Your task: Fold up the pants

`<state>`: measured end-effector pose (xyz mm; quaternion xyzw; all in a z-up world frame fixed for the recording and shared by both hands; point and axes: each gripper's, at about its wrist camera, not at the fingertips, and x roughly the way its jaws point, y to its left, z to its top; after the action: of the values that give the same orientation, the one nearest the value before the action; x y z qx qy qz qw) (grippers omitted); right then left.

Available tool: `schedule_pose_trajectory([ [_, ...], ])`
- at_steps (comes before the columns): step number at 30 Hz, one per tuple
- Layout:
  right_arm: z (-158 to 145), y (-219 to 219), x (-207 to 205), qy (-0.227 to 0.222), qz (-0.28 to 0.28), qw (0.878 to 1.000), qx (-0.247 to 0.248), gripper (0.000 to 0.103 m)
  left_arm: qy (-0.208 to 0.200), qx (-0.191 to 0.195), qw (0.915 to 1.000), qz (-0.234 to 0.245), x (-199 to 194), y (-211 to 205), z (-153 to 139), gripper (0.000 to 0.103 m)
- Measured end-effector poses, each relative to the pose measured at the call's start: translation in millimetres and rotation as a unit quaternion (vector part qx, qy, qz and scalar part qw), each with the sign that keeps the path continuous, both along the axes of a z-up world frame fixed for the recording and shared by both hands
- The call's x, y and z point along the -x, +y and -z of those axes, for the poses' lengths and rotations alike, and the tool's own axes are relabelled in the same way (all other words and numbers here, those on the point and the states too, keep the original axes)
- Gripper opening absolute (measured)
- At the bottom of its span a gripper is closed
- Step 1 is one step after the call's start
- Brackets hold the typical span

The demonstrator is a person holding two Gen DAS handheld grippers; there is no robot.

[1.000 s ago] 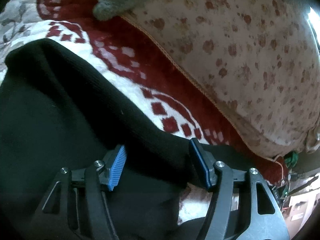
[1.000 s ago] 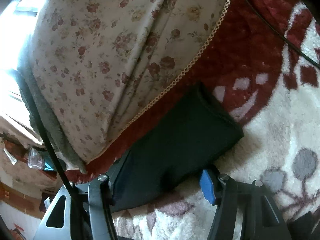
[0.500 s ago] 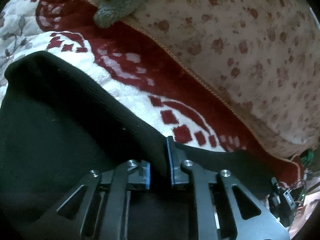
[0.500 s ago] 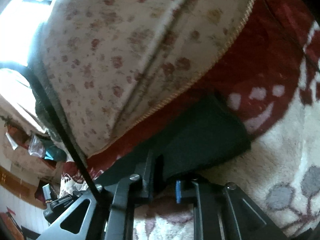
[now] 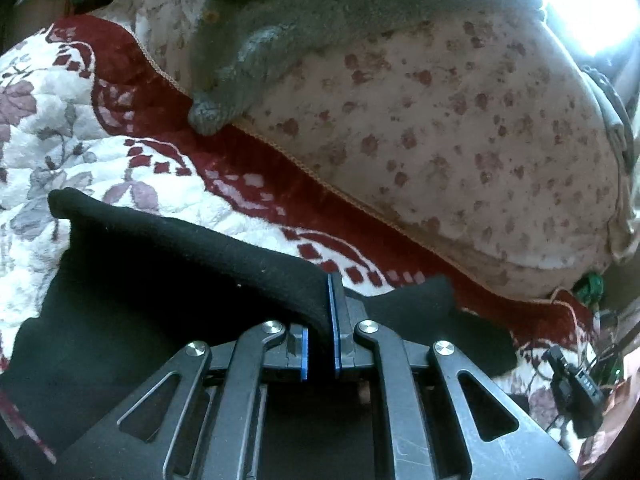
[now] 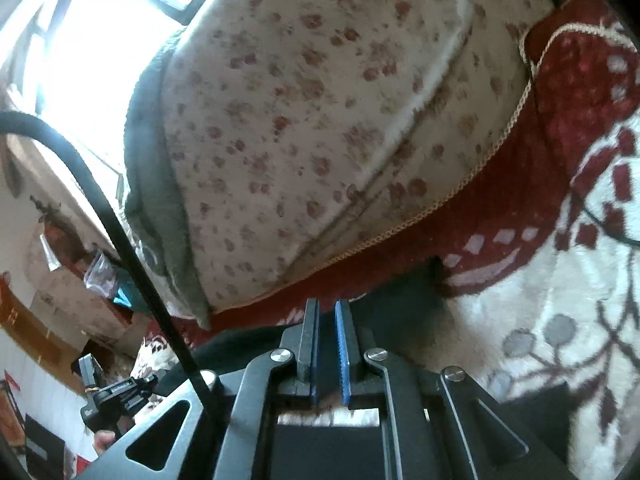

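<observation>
On the patterned red-and-white rug (image 5: 132, 216), in front of a floral-covered cushion (image 5: 460, 152), the black pants (image 5: 152, 292) lie spread with one edge raised off the pile. The far end of the pants (image 6: 416, 300) also shows in the right wrist view, resting on the rug (image 6: 540, 312) close to the cushion (image 6: 320, 120).

Task progress: the fold appears to be at an early stage. An edge of the fabric is lifted and curls over the layer beneath, but no section is yet laid flat over another, and the finished stack is not formed. Carrying the raised edge across, laying it down and smoothing it all remain, by this reading. The full outline of the garment is not visible, so any folds outside the views cannot be judged.

Left gripper (image 5: 320, 332): the jaws are nearly closed and clamp a ridge of black fabric between the blue pads (image 5: 336, 328). The cloth rises from the grip toward the upper left.

Right gripper (image 6: 326, 344): the jaws stand close together with a narrow gap. Black fabric lies directly around the tips, but whether cloth is pinched between them cannot be told.
</observation>
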<state>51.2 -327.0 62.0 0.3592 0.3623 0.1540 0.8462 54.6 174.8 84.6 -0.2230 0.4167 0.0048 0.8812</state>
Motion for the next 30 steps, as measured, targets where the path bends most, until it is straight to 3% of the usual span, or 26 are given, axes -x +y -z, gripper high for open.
schedule_pose_trajectory([
  [4, 18, -3, 4, 0.059, 0.012, 0.998, -0.011, 0.015, 0.012, 0.01, 0.9999, -0.007, 8, 1, 7, 0.007],
  [6, 30, -6, 7, 0.091, 0.02, 0.995, -0.024, 0.041, 0.012, 0.007, 0.9999, -0.009, 11, 0, 9, 0.007],
  [7, 36, -6, 7, 0.103, 0.022, 0.994, -0.035, 0.046, 0.013, 0.006, 0.9999, -0.008, 11, 0, 9, 0.007],
  [13, 69, 3, -11, 0.161, 0.016, 0.987, -0.025, 0.047, 0.014, 0.003, 0.9999, -0.008, 10, -1, 9, 0.007],
  [16, 74, 3, -26, 0.141, 0.029, 0.989, -0.036, 0.038, 0.018, -0.001, 0.9998, -0.011, 7, -1, 11, 0.007],
  [17, 77, 4, -32, 0.132, 0.026, 0.99, -0.047, 0.02, 0.02, -0.002, 0.9997, -0.012, 6, -1, 12, 0.007],
  [18, 81, 6, -36, 0.127, 0.022, 0.99, -0.061, 0.01, 0.022, -0.002, 0.9997, -0.013, 4, -1, 13, 0.007],
  [20, 89, 7, -39, 0.125, 0.025, 0.988, -0.081, 0.006, 0.022, 0.001, 0.9997, -0.014, 4, 0, 12, 0.007],
  [23, 75, 3, -29, 0.079, 0.033, 0.99, -0.113, 0.005, 0.01, 0.006, 0.9999, -0.012, 9, 2, 3, 0.007],
  [30, 17, -9, 14, 0.014, 0.007, 0.995, -0.094, 0.005, -0.031, 0.005, 0.9995, 0.003, 42, -3, -28, 0.007],
])
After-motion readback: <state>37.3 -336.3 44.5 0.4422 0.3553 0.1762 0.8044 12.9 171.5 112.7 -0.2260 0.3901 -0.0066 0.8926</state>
